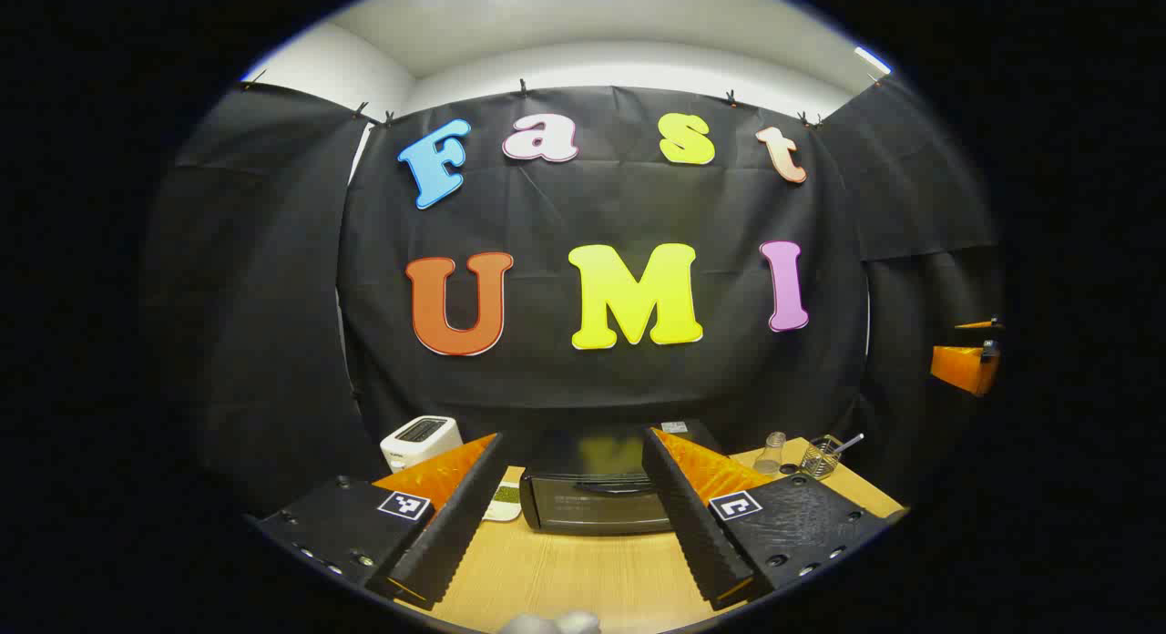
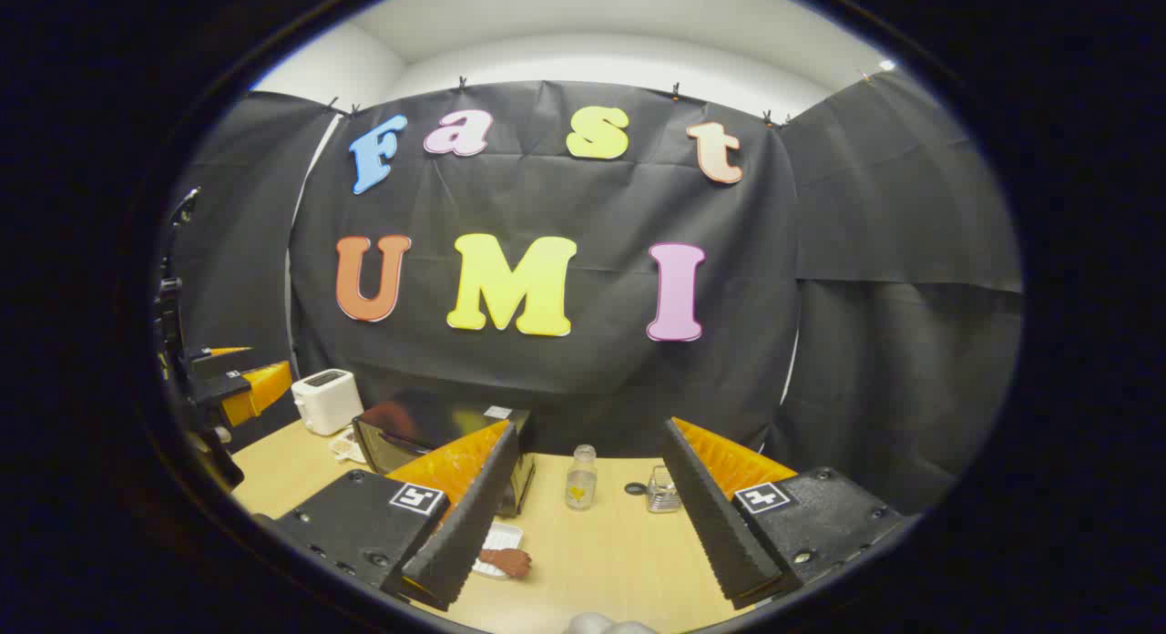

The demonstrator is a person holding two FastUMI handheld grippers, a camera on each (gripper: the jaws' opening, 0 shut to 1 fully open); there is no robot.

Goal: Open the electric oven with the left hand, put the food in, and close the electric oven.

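The black electric oven point(image 1: 592, 506) stands on the wooden table point(image 1: 583, 579) straight ahead of my left gripper point(image 1: 574, 438). Its door is shut, with the handle point(image 1: 606, 486) along the top edge. My left gripper is open, empty and a short way from the oven. In the right gripper view the oven point(image 2: 410, 434) sits at the left, partly behind my finger. A brown piece of food point(image 2: 508, 561) lies on a small white tray point(image 2: 499, 536) near the table's front. My right gripper point(image 2: 590, 424) hangs open above it, holding nothing.
A white toaster point(image 1: 419, 438) and a small dish point(image 1: 503, 506) sit left of the oven. Right of it are a clear cup point(image 1: 774, 452) and a wire basket point(image 1: 823, 456). A small bottle point(image 2: 580, 477) stands mid-table. The other gripper point(image 2: 241, 383) shows at the far left.
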